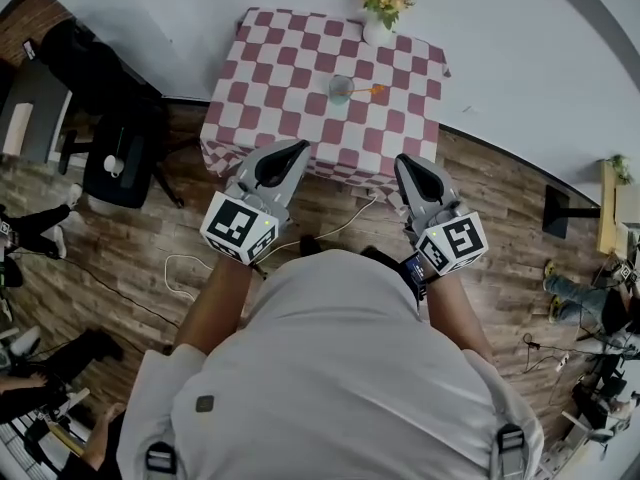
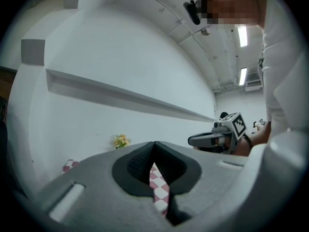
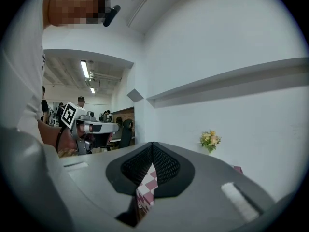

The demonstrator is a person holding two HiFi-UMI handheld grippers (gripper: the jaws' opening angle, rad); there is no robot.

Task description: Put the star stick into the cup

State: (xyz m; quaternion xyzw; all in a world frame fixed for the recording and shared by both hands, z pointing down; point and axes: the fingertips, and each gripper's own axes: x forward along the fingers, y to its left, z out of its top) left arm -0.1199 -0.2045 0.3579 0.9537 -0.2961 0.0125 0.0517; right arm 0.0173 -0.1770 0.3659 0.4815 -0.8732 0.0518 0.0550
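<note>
Frame centre: the left gripper [image 1: 296,148] and right gripper [image 1: 406,162], fingers pressed together on nothing, point toward the checkered tabletop [image 1: 280,78], seemingly readied for approach. Upper centre, the star stick [image 1: 372,90] shows just right of the cup [image 1: 340,89]; whether they touch is unclear.

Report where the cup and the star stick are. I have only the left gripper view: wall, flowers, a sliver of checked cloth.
Observer: In the head view, the cup stands on the checked table, toward its far side, not far from the flower vase.
Operator: Now the stick.
Observer: The star stick lies on the table just right of the cup, its orange star at the end away from it.
Operator: Give me the right gripper.
Observer: In the right gripper view, the right gripper is shut, with nothing between its jaws.
</note>
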